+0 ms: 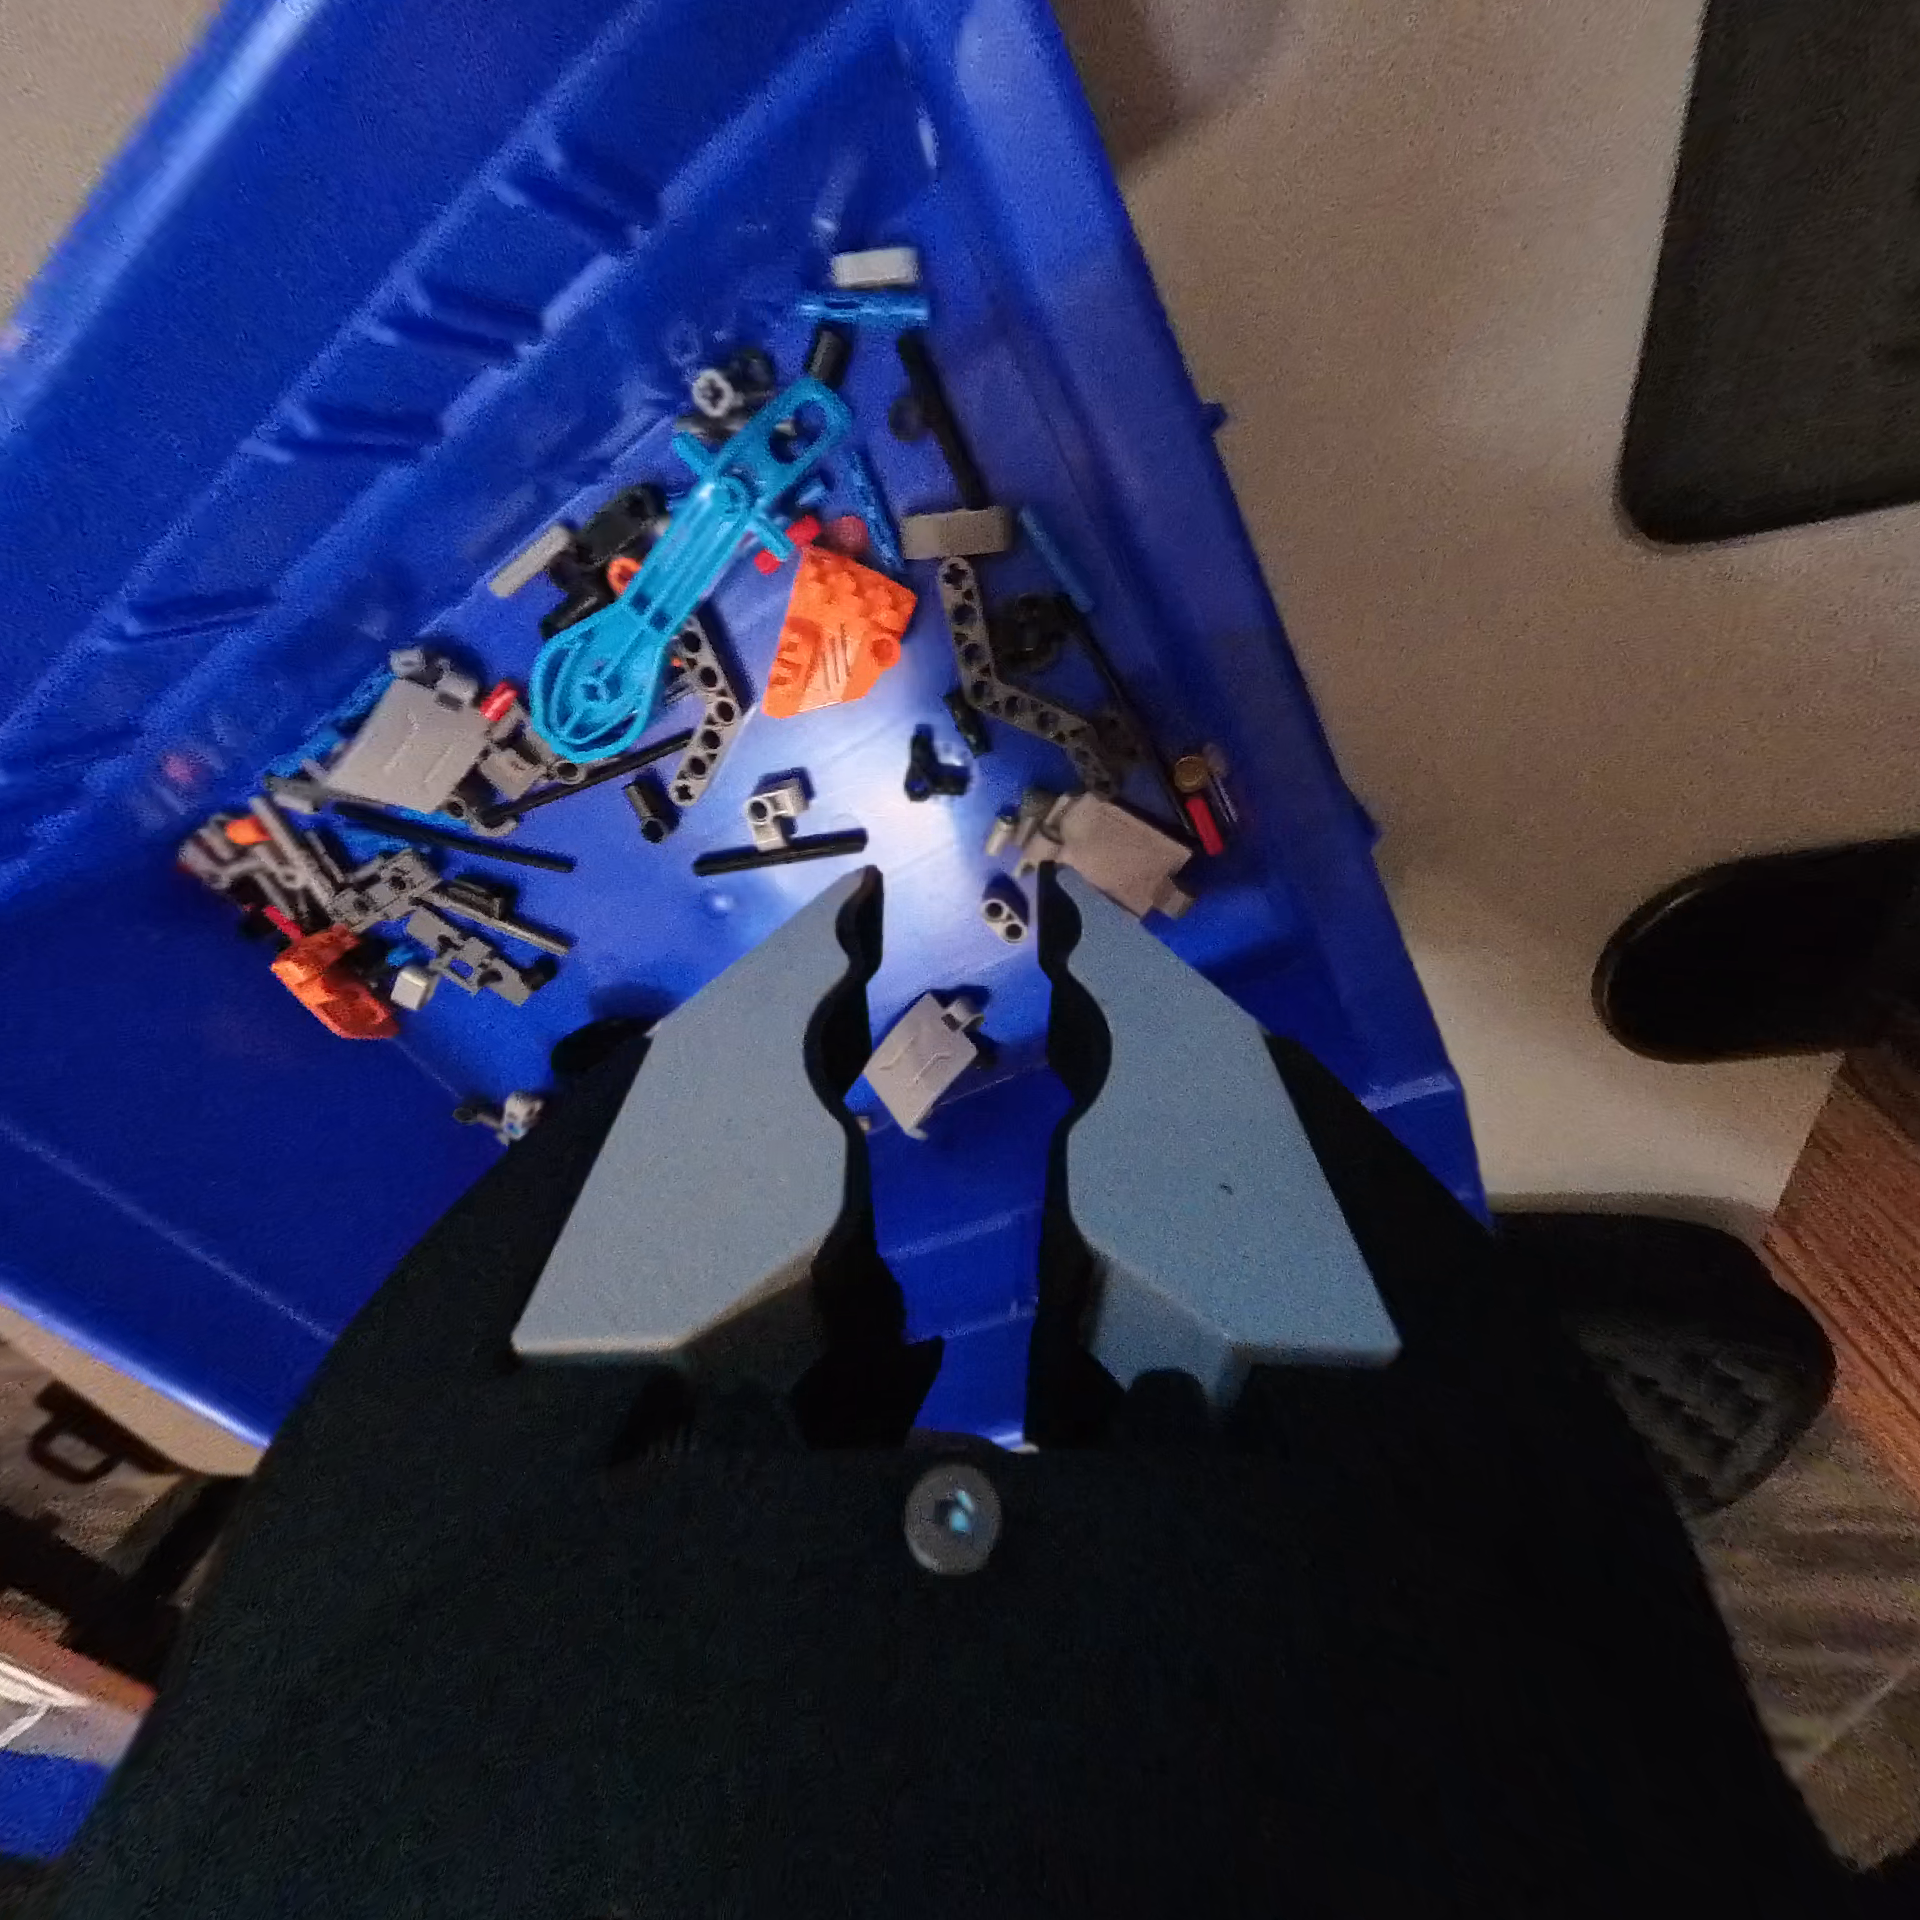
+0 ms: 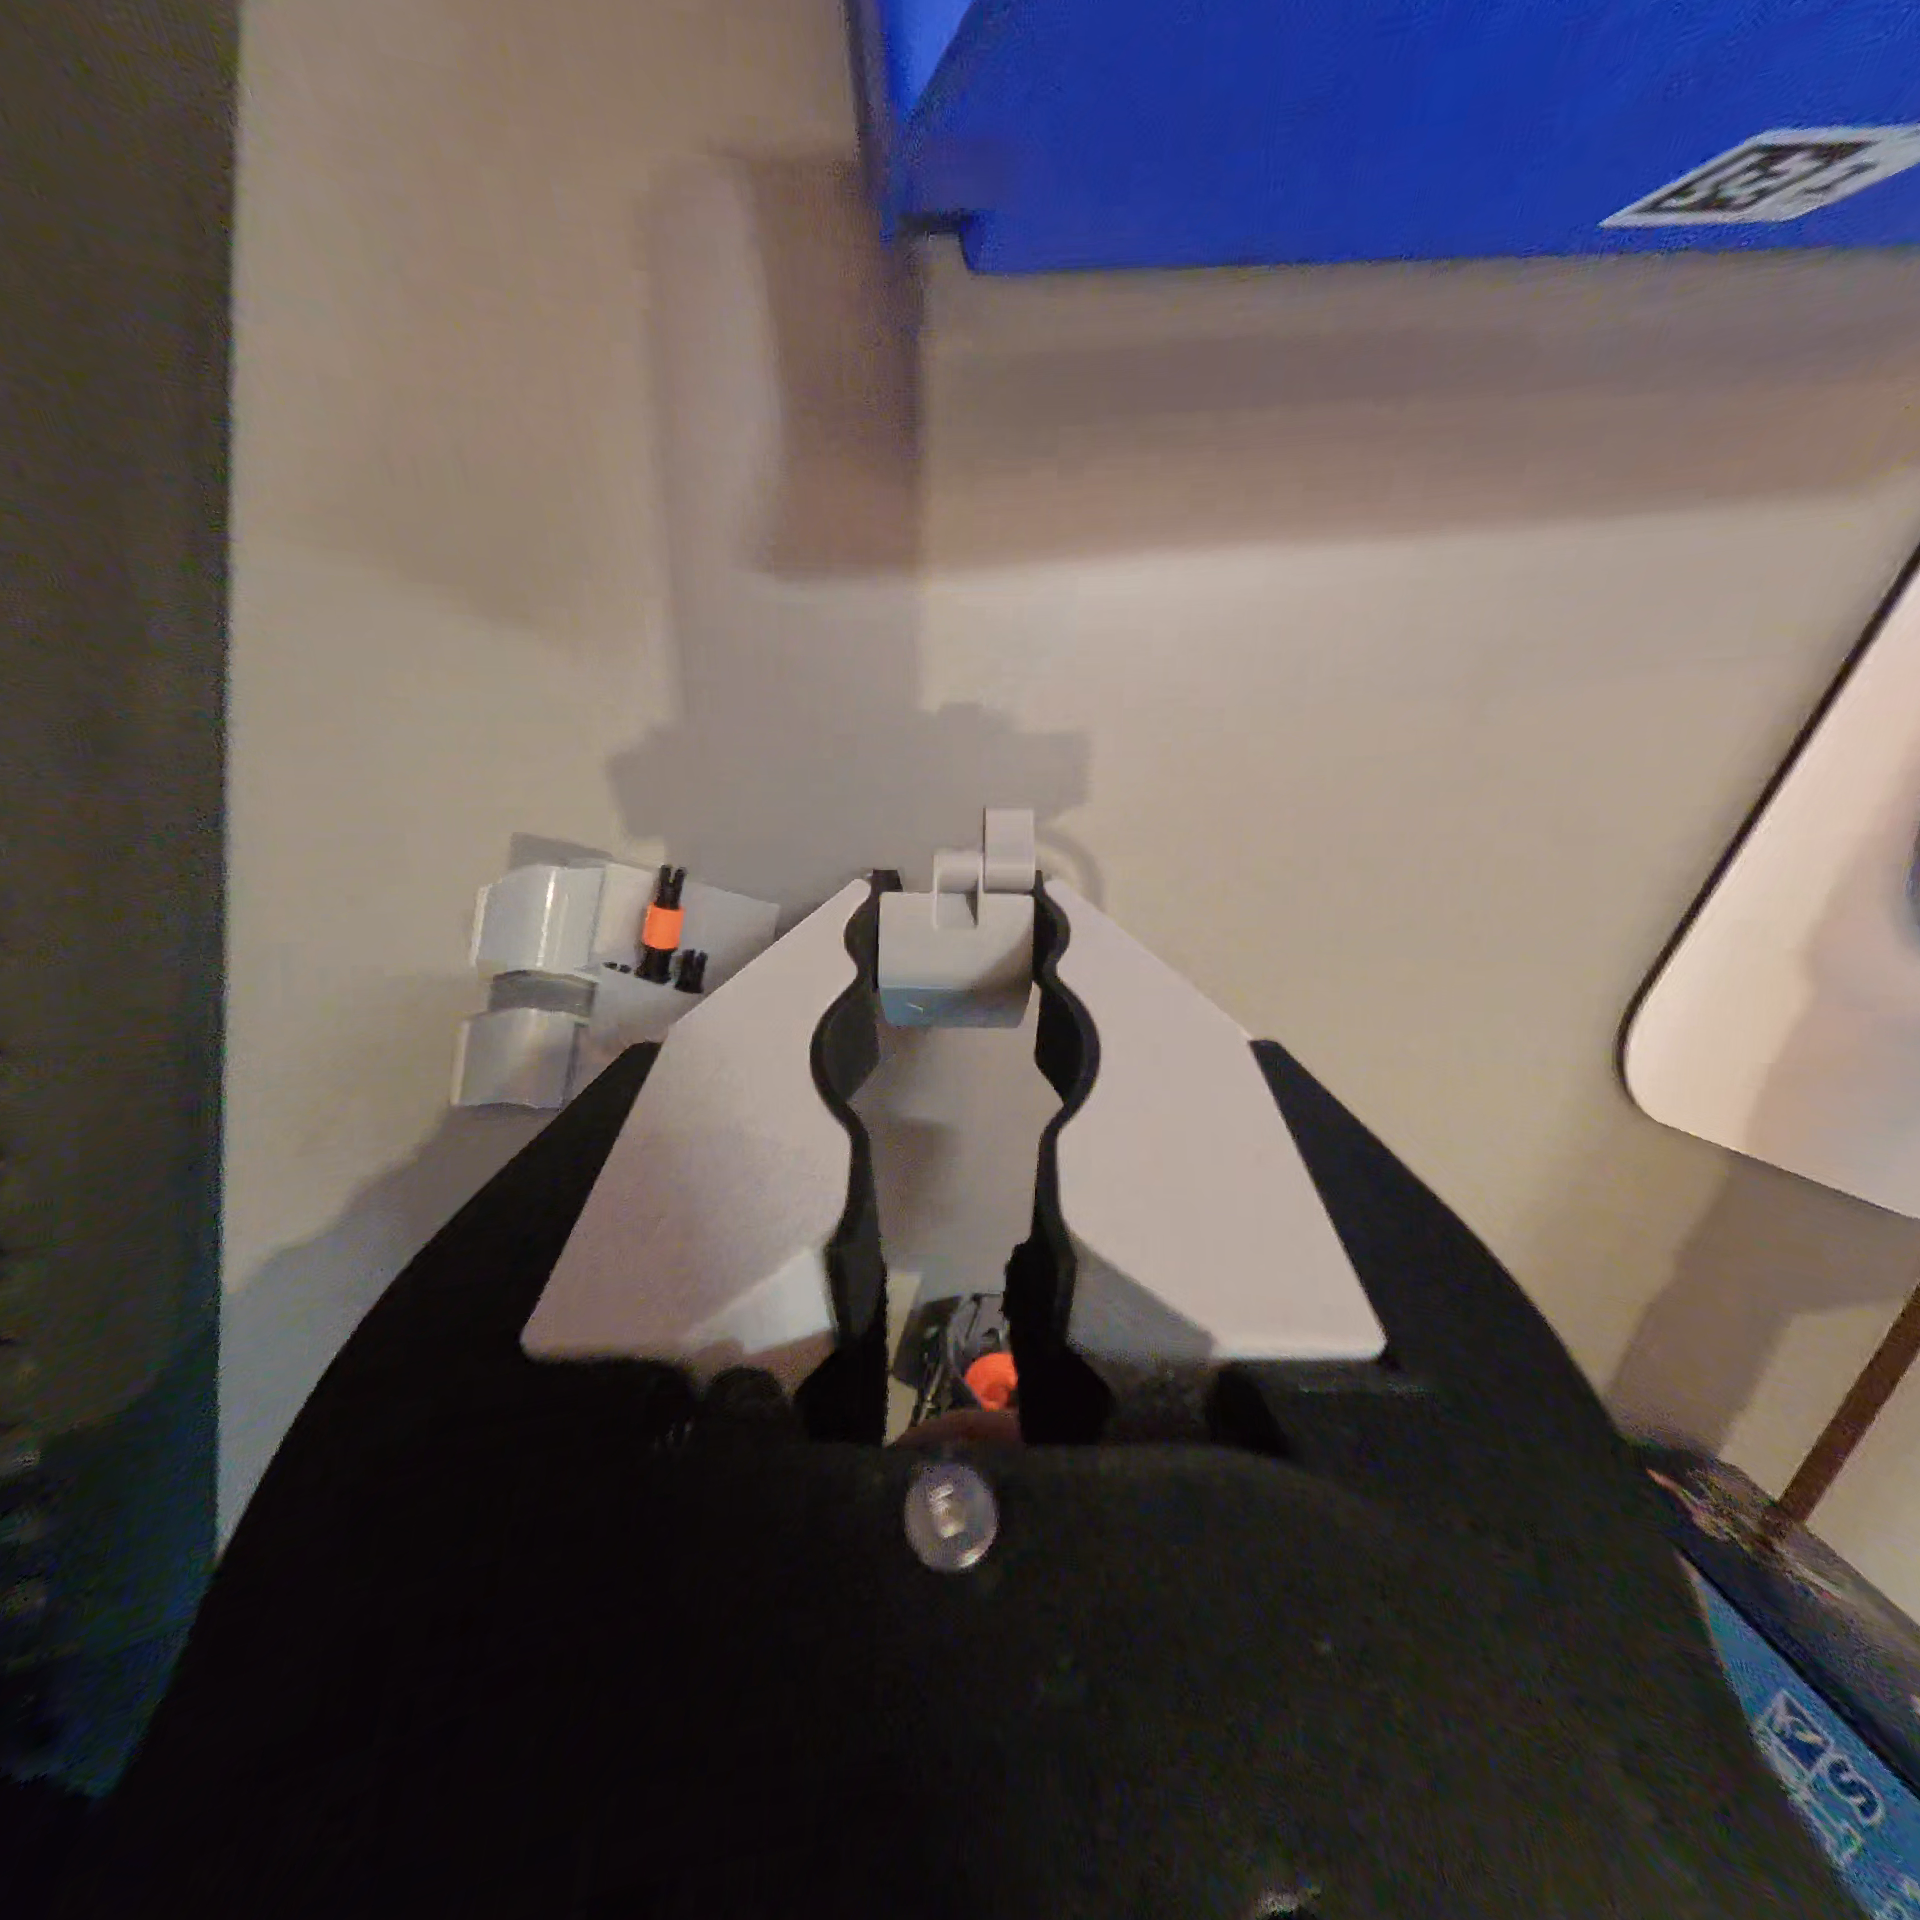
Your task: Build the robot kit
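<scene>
Left claw hangs released over the blue plastic bin, its two grey fingers parted with nothing between them. Just under the gap, on the bin floor, lies a small light-grey panel brick; a tiny grey two-hole connector sits by the right fingertip, and a black axle rod carrying a grey connector lies just ahead of the left fingertip. Farther in, loose pieces are scattered: a long turquoise openwork piece, an orange wedge-shaped block, a dark-grey bent beam with holes, a larger grey panel, and a dark tangle of beams with a second orange block at the left. The bin stands on a pale beige counter.

Right claw is clenched on a light-grey panel brick with a hinged clip, gripped at the fingertips above the same beige counter. To its left, on the counter, stands a small grey curved-panel assembly with black pins and an orange bush. The blue bin's outer wall, bearing a black-and-white square marker, fills the upper right.
</scene>
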Demonstrator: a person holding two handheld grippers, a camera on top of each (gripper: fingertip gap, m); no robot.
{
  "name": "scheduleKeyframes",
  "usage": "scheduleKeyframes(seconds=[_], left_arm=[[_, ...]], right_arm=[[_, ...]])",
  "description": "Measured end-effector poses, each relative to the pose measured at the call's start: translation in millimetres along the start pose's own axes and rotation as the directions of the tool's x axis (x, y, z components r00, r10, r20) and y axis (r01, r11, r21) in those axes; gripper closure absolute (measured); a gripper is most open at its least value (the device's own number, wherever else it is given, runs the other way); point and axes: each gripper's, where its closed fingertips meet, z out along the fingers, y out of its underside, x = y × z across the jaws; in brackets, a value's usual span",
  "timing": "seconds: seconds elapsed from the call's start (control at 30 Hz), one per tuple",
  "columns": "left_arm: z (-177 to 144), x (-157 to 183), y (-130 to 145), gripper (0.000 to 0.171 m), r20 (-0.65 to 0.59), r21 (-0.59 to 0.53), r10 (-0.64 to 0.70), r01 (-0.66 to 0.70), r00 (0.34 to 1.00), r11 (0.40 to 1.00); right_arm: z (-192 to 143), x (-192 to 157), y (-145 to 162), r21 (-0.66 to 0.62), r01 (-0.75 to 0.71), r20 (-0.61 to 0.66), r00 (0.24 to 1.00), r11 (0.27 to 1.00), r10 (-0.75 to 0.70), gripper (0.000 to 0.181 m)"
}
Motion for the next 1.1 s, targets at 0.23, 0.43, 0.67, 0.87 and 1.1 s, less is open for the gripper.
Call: scheduleKeyframes(seconds=[0.23,0.43,0.67,0.87,1.1], left_arm=[[31.0,18.0,11.8,0.148,-0.085,-0.078,0.065,-0.072,0.994,0.994],[43.9,19.3,17.3,0.165,-0.048,-0.142,0.123,-0.128,0.991,0.981],[11.4,-10.0,16.6,0.166,0.112,-0.035,0.051,-0.047,0.992,0.998],[-76.2,-54.1,-49.5,0.167,0.548,0.256,0.020,-0.191,0.836,0.947],[-123.9,-35.8,-131.6,0.167,0.824,0.178,0.138,-0.483,0.549,0.858]], right_arm=[[15.8,0.3,1.0,-0.077,-0.015,0.000,1.000,0.997,0.015,0.143],[0.8,1.8,-4.4,-0.006,-0.016,-0.030,0.999,1.000,0.016,0.133],[-44.8,8.6,-33.4,0.220,-0.019,-0.102,0.994,0.975,0.043,0.138],[-88.6,5.2,-100.1,0.607,-0.081,-0.034,0.991,0.790,0.128,0.140],[-121.2,-4.1,-139.1,0.828,-0.241,0.190,0.970,0.506,0.152,0.119]])
